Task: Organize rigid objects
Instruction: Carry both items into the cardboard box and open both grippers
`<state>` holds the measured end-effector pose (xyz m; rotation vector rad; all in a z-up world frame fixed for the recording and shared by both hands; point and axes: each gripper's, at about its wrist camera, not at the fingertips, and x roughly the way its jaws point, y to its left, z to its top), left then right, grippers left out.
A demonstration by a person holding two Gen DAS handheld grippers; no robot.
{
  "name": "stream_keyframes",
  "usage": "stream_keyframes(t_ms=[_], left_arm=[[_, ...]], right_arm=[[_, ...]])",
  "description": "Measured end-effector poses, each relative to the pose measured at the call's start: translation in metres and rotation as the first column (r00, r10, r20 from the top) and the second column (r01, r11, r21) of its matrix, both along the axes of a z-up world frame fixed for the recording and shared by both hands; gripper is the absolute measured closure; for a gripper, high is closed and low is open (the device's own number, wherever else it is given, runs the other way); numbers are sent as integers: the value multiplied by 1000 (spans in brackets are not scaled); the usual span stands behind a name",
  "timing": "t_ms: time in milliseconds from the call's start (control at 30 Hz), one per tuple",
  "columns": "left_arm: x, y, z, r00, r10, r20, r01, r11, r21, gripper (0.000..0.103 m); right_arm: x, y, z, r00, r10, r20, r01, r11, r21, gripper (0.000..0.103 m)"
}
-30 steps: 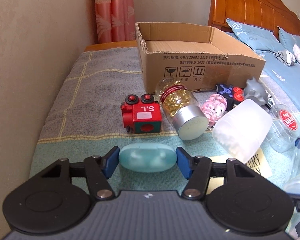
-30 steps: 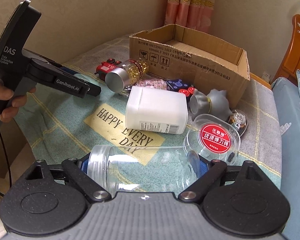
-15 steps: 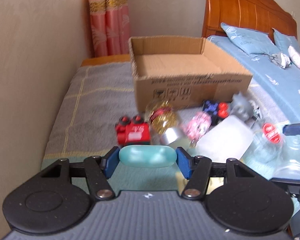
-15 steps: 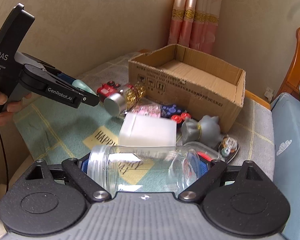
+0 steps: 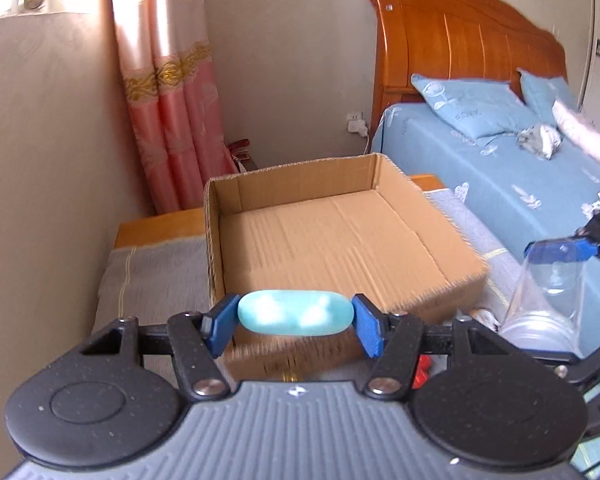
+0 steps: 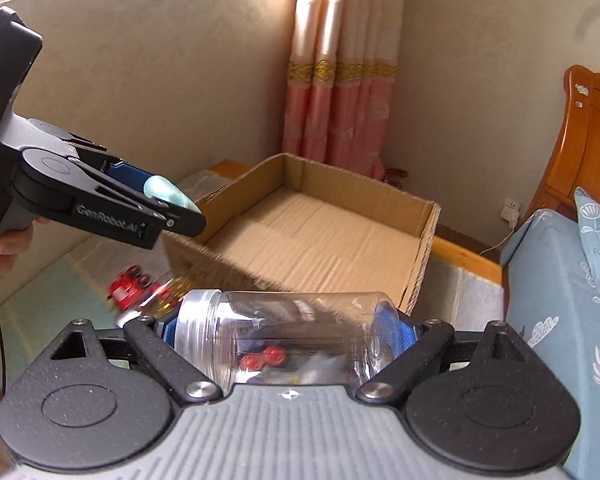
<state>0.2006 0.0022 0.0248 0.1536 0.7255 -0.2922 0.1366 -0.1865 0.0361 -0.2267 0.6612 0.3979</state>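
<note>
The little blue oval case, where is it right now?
In the left wrist view the blue oval case sits clamped in the left gripper's jaws, raised just before the near wall of the empty cardboard box.

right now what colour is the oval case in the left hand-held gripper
Pale teal, the oval case; it shows best in the left wrist view.

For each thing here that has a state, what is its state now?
left gripper: shut on the teal oval case.
right gripper: shut on the clear plastic jar.
clear plastic jar: lying sideways between the fingers, no lid, empty.
cardboard box: open on top, empty.
red toy train: lying on the blanket, blurred.
</note>
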Motion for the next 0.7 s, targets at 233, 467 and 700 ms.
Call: stream_keyframes(t_ms=[233, 467, 700], left_arm=[[39, -3, -24, 997, 39, -59, -38, 999, 23, 38], [30, 9, -15, 997, 76, -6, -76, 997, -10, 14], [-6, 23, -9, 992, 120, 44, -119, 993, -21, 8]], right_arm=[[37, -7, 2, 998, -49, -28, 49, 999, 10, 9], [50, -5, -2, 998, -53, -44, 53, 999, -6, 9], [82, -6, -3, 995, -76, -71, 75, 997, -15, 9]])
